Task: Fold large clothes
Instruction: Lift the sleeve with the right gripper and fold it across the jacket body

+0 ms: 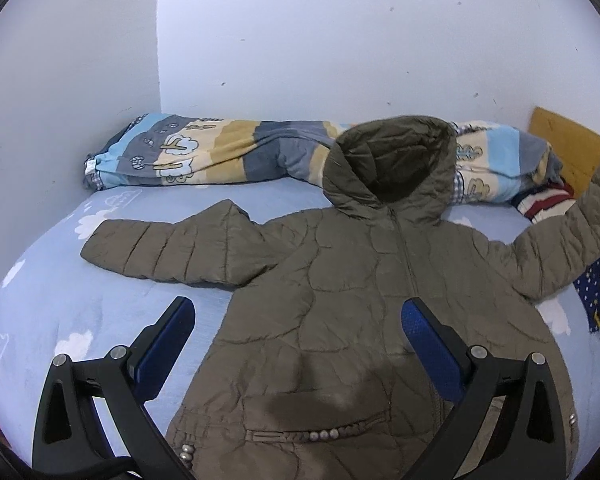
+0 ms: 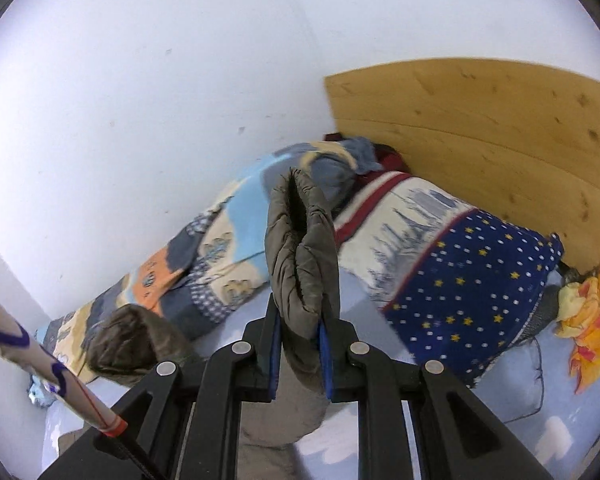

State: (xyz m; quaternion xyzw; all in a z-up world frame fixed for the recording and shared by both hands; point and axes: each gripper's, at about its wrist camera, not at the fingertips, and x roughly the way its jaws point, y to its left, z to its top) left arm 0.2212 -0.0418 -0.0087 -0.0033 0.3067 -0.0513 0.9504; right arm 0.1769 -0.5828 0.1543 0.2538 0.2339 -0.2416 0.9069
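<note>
An olive quilted hooded jacket (image 1: pixel 340 300) lies front up on the light blue bed sheet (image 1: pixel 60 312), hood toward the wall. Its left sleeve (image 1: pixel 160 252) lies flat. The other sleeve (image 1: pixel 572 240) rises off the bed toward the right edge of the left wrist view. My left gripper (image 1: pixel 300 320) hovers open above the jacket's lower half, nothing between its blue pads. In the right wrist view my right gripper (image 2: pixel 300 320) is shut on the cuff end of that sleeve (image 2: pixel 300 248), which sticks up between the pads. The hood (image 2: pixel 132 344) shows at lower left.
A rolled patterned blanket (image 1: pixel 220 152) lies along the white wall behind the jacket. A navy star-print pillow (image 2: pixel 468 292) and striped cloth sit by the wooden headboard (image 2: pixel 480 128). A yellow-orange cloth (image 2: pixel 588 312) lies at the far right.
</note>
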